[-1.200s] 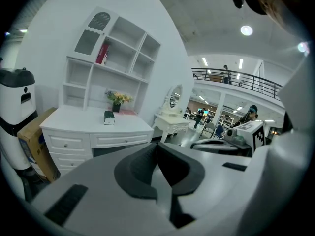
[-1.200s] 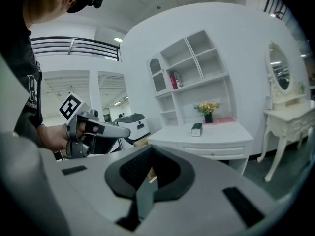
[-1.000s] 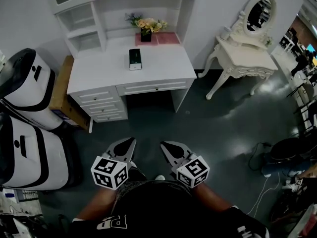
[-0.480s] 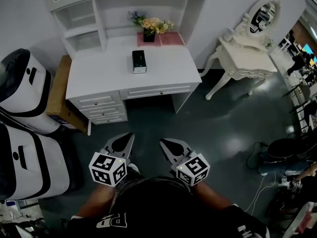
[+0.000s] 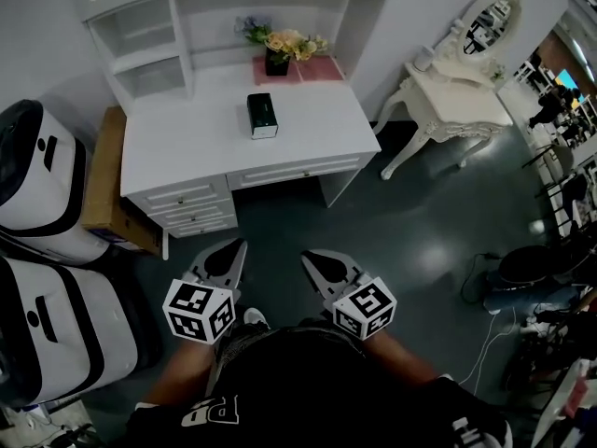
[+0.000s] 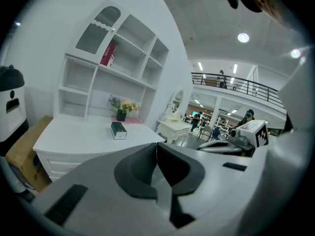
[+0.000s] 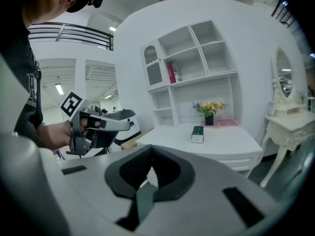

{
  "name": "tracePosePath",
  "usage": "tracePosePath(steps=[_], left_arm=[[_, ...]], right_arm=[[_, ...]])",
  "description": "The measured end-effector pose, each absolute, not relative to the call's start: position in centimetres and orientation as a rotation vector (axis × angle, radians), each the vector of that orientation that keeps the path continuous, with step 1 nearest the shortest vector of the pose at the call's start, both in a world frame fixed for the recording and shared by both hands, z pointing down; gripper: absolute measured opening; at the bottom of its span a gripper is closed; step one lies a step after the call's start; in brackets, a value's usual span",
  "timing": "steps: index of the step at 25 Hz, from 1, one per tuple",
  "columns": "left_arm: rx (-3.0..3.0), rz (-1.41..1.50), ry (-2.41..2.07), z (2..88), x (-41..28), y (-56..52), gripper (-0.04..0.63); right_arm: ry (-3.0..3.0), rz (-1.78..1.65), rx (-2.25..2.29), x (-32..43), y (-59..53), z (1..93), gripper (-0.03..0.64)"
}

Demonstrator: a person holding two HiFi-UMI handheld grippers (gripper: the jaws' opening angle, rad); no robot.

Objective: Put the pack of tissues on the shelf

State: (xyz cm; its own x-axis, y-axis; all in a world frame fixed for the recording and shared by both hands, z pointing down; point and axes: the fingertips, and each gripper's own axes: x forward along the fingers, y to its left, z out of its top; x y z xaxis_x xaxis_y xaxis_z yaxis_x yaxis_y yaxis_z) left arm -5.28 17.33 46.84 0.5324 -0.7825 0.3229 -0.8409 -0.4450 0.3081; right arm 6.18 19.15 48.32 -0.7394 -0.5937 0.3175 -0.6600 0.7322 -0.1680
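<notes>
The pack of tissues (image 5: 262, 116), seemingly a small dark box, lies on the white surface (image 5: 187, 147), at 12 o'clock from the left gripper (image 5: 235, 247) and the right gripper (image 5: 309, 258), well apart from them. Both grippers are pressed together and hold nothing. The shelf (image 5: 149, 59) stands at 11 o'clock from the pack.

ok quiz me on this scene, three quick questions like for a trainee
1. True or false: the tissue pack lies on the shelf.
2. What stands behind the tissue pack on the desk? A flowers B lamp C mug
3. Fill in: the left gripper and right gripper both have jaws ___.
Key: 1 false, it lies on the desk. 2 A. 3 shut, with nothing held.
</notes>
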Motion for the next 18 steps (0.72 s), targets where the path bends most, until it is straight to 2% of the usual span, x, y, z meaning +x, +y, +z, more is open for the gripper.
tracePosePath(steps=[10,18], left_arm=[[2.358,0.211,-1.308,48.2,-8.1,16.8,0.015],[2.340,0.197,-1.347,48.2,-9.6,15.6,0.015]], right_arm=[[-2.686,0.419,0.981,2.3,18.1,48.7,0.009],[-2.678,0.442,0.989,2.1,16.6,49.3,0.009]])
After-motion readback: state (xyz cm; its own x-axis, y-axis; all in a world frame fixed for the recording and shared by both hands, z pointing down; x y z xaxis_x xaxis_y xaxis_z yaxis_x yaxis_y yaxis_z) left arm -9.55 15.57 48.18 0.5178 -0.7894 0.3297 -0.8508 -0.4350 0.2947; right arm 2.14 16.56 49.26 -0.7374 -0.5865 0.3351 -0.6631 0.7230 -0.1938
